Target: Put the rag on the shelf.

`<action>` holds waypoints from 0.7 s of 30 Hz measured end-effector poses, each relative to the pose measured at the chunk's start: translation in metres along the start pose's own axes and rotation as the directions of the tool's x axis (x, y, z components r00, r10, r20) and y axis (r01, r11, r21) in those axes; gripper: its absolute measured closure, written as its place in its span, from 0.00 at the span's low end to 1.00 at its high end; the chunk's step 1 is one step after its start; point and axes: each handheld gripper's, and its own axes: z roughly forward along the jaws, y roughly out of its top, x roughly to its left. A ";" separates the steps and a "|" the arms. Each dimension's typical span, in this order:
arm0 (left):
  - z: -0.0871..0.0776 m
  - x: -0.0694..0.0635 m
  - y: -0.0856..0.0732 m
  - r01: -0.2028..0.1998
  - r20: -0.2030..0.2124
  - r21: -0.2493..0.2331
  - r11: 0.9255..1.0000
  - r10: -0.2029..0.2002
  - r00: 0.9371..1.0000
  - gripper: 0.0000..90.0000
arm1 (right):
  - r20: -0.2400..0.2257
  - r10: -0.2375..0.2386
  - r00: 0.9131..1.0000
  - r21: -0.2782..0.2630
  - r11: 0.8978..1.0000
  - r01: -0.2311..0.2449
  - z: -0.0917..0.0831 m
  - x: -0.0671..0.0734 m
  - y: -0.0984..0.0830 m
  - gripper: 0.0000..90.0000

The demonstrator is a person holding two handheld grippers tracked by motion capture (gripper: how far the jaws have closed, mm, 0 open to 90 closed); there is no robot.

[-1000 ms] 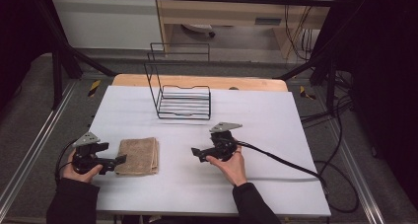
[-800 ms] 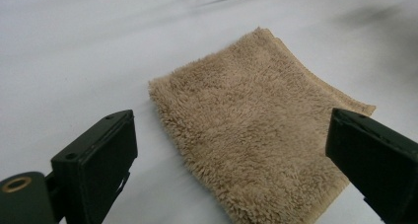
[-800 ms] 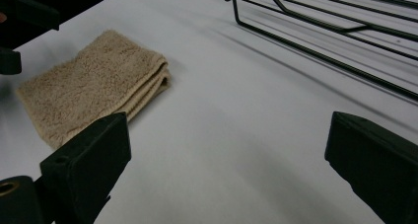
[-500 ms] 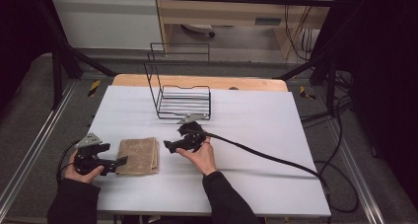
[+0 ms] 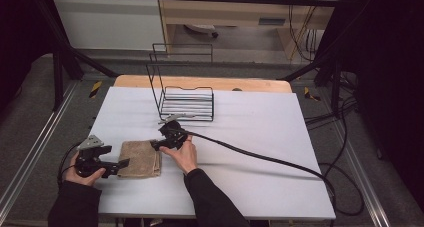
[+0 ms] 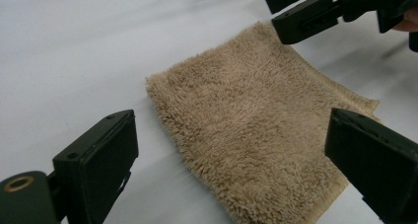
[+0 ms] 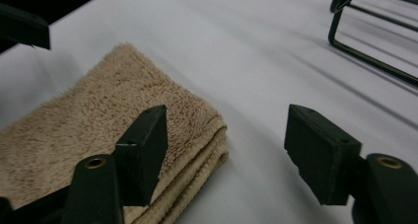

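A folded tan towel (image 5: pixel 141 159) lies on the white table (image 5: pixel 260 122) at the front left. My left gripper (image 5: pixel 115 157) rests at its left edge, open, and in the left gripper view the towel (image 6: pixel 256 135) spreads between and beyond the wide jaws of the left gripper (image 6: pixel 231 135). My right gripper (image 5: pixel 156 144) hangs at the towel's far right corner; its jaws have just been closing and still stand apart. In the right gripper view, one jaw of the right gripper (image 7: pixel 226 135) is over the towel (image 7: pixel 88 130) and the other over bare table, with the folded edge between them and untouched.
A black wire rack (image 5: pixel 187 104) stands at the back middle of the table, close behind the right gripper, with its base (image 7: pixel 369 51) at the upper right of the right gripper view. A thick black cable (image 5: pixel 260 158) trails right across the table. The right gripper's jaws (image 6: pixel 305 17) cross the left gripper view's top.
The right hand has swept left across the table from its middle to the towel's far right corner. The left hand and the towel have stayed put.
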 end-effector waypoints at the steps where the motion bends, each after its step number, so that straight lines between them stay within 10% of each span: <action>1: 0.000 0.000 0.000 0.001 0.001 -0.001 1.000 -0.001 1.000 0.07 | 0.000 0.000 1.000 0.000 1.000 0.000 0.000 0.000 0.000 0.44; 21: 0.000 0.000 0.000 0.001 -0.006 -0.001 1.000 -0.001 1.000 0.08 | -0.057 0.009 0.998 0.045 0.999 -0.006 0.014 0.010 -0.007 0.83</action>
